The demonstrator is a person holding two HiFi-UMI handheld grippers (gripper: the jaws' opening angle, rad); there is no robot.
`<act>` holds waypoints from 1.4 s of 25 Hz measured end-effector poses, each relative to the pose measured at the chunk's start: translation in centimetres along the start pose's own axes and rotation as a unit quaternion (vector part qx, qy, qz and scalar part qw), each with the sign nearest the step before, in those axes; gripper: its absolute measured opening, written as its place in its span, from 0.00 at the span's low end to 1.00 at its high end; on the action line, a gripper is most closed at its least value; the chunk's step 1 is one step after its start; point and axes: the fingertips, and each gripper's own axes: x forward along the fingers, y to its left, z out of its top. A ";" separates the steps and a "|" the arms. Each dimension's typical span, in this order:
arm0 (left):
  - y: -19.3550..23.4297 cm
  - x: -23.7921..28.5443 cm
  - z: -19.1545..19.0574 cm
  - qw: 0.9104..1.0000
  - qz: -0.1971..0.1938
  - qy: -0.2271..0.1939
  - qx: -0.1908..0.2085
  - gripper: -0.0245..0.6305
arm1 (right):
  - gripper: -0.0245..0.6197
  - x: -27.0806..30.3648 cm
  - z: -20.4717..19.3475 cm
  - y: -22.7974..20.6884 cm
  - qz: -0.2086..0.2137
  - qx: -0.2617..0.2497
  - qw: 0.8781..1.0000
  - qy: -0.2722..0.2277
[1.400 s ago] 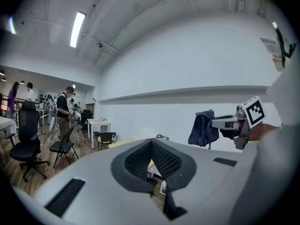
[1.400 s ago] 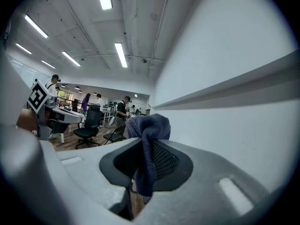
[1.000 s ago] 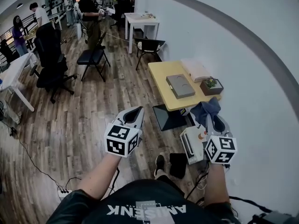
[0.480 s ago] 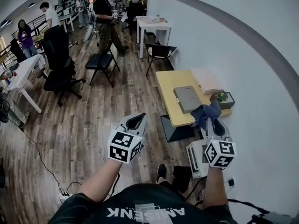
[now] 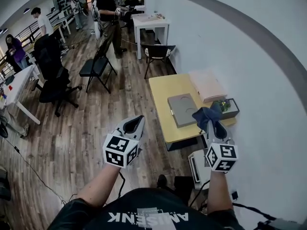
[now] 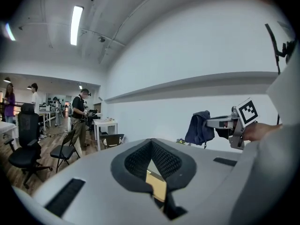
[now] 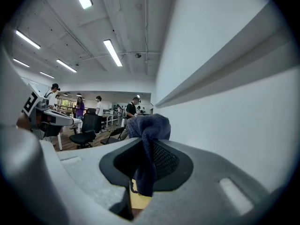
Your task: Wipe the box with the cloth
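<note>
A flat grey box [image 5: 182,109] lies on the yellow table [image 5: 165,87] by the wall. My right gripper [image 5: 212,122] is shut on a dark blue cloth [image 5: 207,115], which bunches above its jaws [image 7: 146,125] and hangs near the table's front right corner. In the left gripper view the cloth [image 6: 199,127] shows beside the wall. My left gripper [image 5: 134,124] hovers over the wooden floor, left of the table, jaws shut with nothing between them.
A pinkish flat box [image 5: 207,85] and a small potted plant [image 5: 225,106] share the table. A white appliance [image 5: 197,166] sits on the floor below my right gripper. Chairs [image 5: 96,66], a white table [image 5: 149,20] and several people stand farther back.
The view has shifted toward the table, which now sits lower and closer in the head view. My right gripper with the cloth has come up over the table's near right corner.
</note>
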 end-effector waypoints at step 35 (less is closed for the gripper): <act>4.9 27.7 -1.6 0.983 -0.174 0.047 0.038 0.04 | 0.13 15.5 -12.7 -12.6 -0.153 0.058 0.980 0.115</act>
